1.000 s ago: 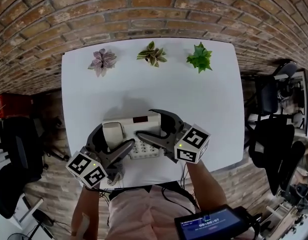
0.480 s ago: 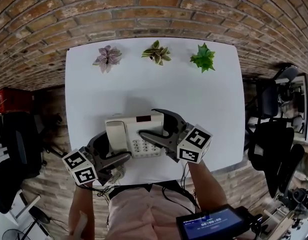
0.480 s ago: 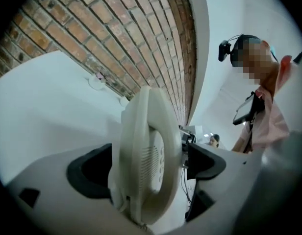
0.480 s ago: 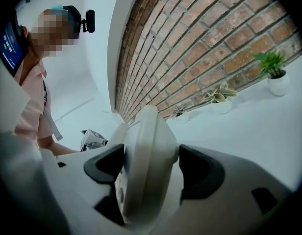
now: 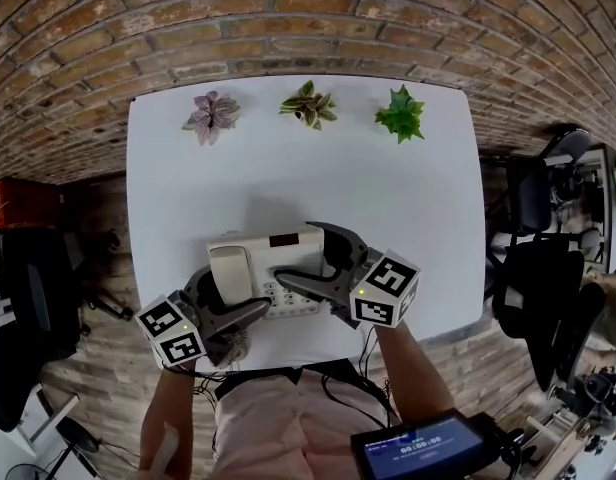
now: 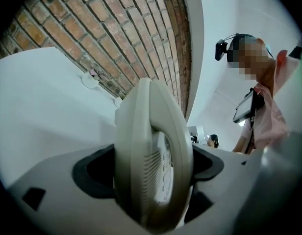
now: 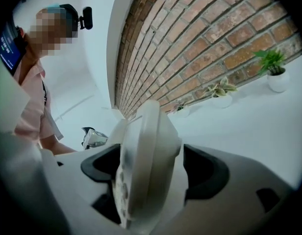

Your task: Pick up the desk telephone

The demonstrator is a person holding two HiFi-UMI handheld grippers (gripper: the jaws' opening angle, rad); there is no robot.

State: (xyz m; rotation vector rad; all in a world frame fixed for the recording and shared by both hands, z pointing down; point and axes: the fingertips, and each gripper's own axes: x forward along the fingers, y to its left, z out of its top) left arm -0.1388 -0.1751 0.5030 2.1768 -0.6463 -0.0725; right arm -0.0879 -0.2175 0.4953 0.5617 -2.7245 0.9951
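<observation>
A beige desk telephone (image 5: 273, 258) lies flat near the front edge of the white table (image 5: 388, 188), with its handset (image 5: 228, 273) on the left side. My left gripper (image 5: 233, 293) is rolled on its side at the handset end. That end (image 6: 151, 155) stands between its jaws, which have just been closing; I see no pad pressing on it. My right gripper (image 5: 293, 251), also rolled, straddles the phone's right edge (image 7: 146, 155). Its jaws have just been opening, with the phone still between them and a sliver of space on one side.
Three small potted plants (image 5: 210, 116) (image 5: 306, 106) (image 5: 400, 114) line the table's far edge in front of the brick wall (image 5: 288, 18). The coiled cord (image 5: 233, 348) hangs off the front edge. Dark office chairs (image 5: 548, 268) stand to the right of the table.
The left gripper drew back a little to the left, then came in again at the handset end. The phone and the right gripper have stayed where they were.
</observation>
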